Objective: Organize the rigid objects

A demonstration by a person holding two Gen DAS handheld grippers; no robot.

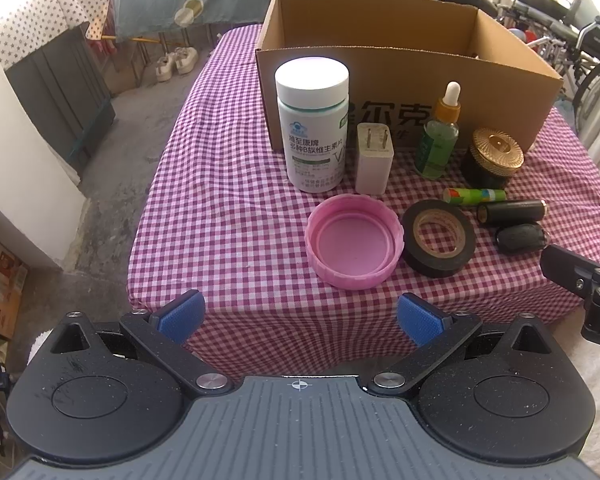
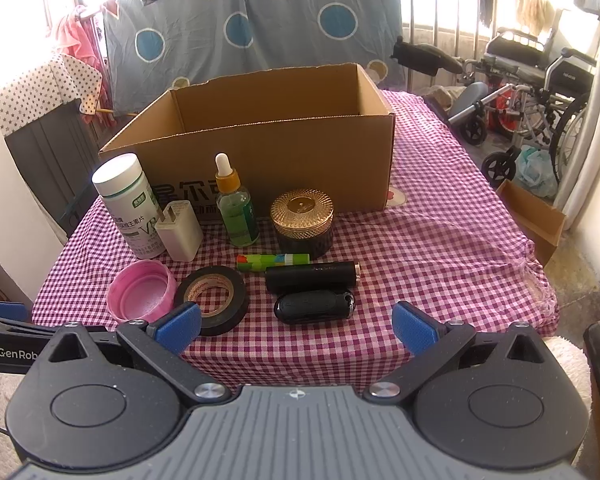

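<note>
On the checked tablecloth (image 1: pixel 220 200) stand a white pill bottle (image 1: pixel 312 124), a white plug adapter (image 1: pixel 374 158), a green dropper bottle (image 1: pixel 440 136) and a gold-lidded dark jar (image 1: pixel 494 158), all in front of an open cardboard box (image 1: pixel 400 64). Nearer lie a pink lid (image 1: pixel 354 240), a black tape roll (image 1: pixel 438 238), a green tube (image 1: pixel 474 195), a black cylinder (image 1: pixel 512 212) and a black key fob (image 1: pixel 522 238). My left gripper (image 1: pixel 300 318) is open before the table edge, facing the pink lid. My right gripper (image 2: pixel 296 322) is open, just short of the key fob (image 2: pixel 314 307) and tape roll (image 2: pixel 212 300).
A wheelchair (image 2: pixel 540 92) and a small cardboard piece (image 2: pixel 532 216) stand right of the table. A star-patterned covered cabinet (image 1: pixel 48 60) and shoes (image 1: pixel 176 62) are on the left. A patterned blue cloth (image 2: pixel 252 28) hangs behind the box.
</note>
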